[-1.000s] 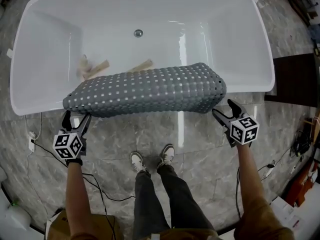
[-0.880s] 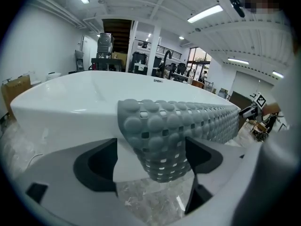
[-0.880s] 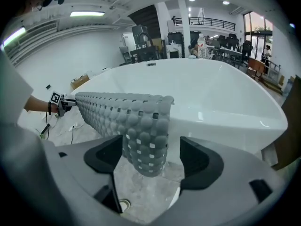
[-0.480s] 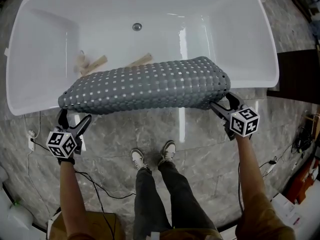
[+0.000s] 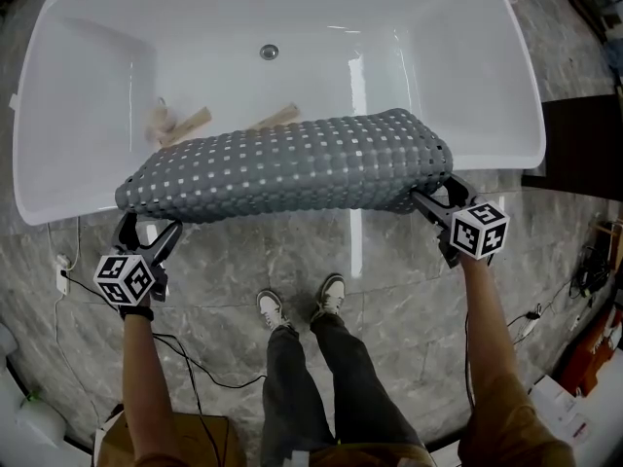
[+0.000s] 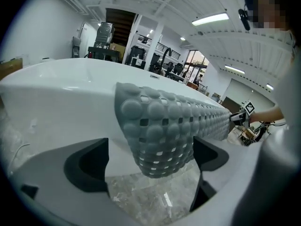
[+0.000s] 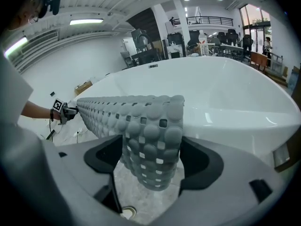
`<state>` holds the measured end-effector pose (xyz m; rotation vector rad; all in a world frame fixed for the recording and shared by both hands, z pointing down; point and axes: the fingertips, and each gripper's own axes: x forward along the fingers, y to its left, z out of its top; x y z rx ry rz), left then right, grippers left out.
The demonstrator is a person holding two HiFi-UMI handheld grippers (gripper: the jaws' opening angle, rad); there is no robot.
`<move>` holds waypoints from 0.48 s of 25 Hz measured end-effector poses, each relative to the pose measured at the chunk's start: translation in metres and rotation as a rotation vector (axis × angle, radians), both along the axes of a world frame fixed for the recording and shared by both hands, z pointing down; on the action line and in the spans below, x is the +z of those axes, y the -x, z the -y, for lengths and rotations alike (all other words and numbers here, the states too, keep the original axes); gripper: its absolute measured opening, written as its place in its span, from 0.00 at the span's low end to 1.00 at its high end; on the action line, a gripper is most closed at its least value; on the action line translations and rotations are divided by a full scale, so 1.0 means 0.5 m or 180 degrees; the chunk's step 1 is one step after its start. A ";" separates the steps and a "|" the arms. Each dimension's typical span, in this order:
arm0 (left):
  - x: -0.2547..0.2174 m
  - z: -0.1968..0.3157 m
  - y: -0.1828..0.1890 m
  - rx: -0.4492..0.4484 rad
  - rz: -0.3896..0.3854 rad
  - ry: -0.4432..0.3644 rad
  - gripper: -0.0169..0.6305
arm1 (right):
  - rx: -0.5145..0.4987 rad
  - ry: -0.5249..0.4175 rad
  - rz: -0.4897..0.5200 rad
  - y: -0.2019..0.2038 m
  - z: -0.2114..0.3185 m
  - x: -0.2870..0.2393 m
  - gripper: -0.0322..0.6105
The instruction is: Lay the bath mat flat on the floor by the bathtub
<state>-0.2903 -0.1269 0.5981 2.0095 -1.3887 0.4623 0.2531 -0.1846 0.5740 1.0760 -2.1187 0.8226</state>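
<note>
The grey bobbled bath mat (image 5: pixel 292 173) hangs folded over the near rim of the white bathtub (image 5: pixel 487 159). My left gripper (image 5: pixel 146 228) is at the mat's left end. In the left gripper view its jaws stand wide around the mat (image 6: pixel 160 135), with a gap at the left pad (image 6: pixel 89 166). My right gripper (image 5: pixel 435 195) is at the mat's right end. In the right gripper view the mat (image 7: pixel 150 140) fills the space between both pads, which touch it.
Wooden pieces (image 5: pixel 180 123) lie in the tub near the drain (image 5: pixel 269 53). The person's shoes (image 5: pixel 302 305) stand on the marble floor just in front of the tub. Cables (image 5: pixel 185 358) trail at the left, a cardboard box (image 5: pixel 165 441) sits below, and a dark panel (image 5: pixel 574 154) at the right.
My right gripper has moved up from beside the mat onto its right end. The mat's right end has lifted a little. The left gripper stays at the left end.
</note>
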 end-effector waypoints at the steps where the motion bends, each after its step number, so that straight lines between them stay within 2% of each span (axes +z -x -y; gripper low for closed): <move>1: 0.003 0.000 0.000 -0.0010 -0.0007 0.0014 0.87 | -0.0004 0.0000 -0.0003 0.002 0.000 0.001 0.63; 3: 0.004 0.010 0.002 -0.0052 -0.0035 -0.0006 0.87 | -0.0019 0.0002 0.0000 0.005 0.001 0.003 0.63; 6: 0.001 0.021 -0.012 -0.0119 -0.0215 -0.0036 0.87 | -0.0007 -0.0012 -0.0004 0.001 0.004 0.008 0.63; 9: 0.002 0.017 -0.032 0.0005 -0.0247 -0.0009 0.87 | -0.0003 -0.0004 0.0003 0.004 0.004 0.010 0.63; 11: 0.004 0.013 -0.045 0.0109 -0.0230 0.0006 0.80 | -0.0053 0.0025 0.0005 0.008 0.001 0.011 0.63; 12: 0.003 0.012 -0.050 0.0141 -0.0215 0.0009 0.80 | -0.0084 0.0042 0.0003 0.010 0.000 0.011 0.62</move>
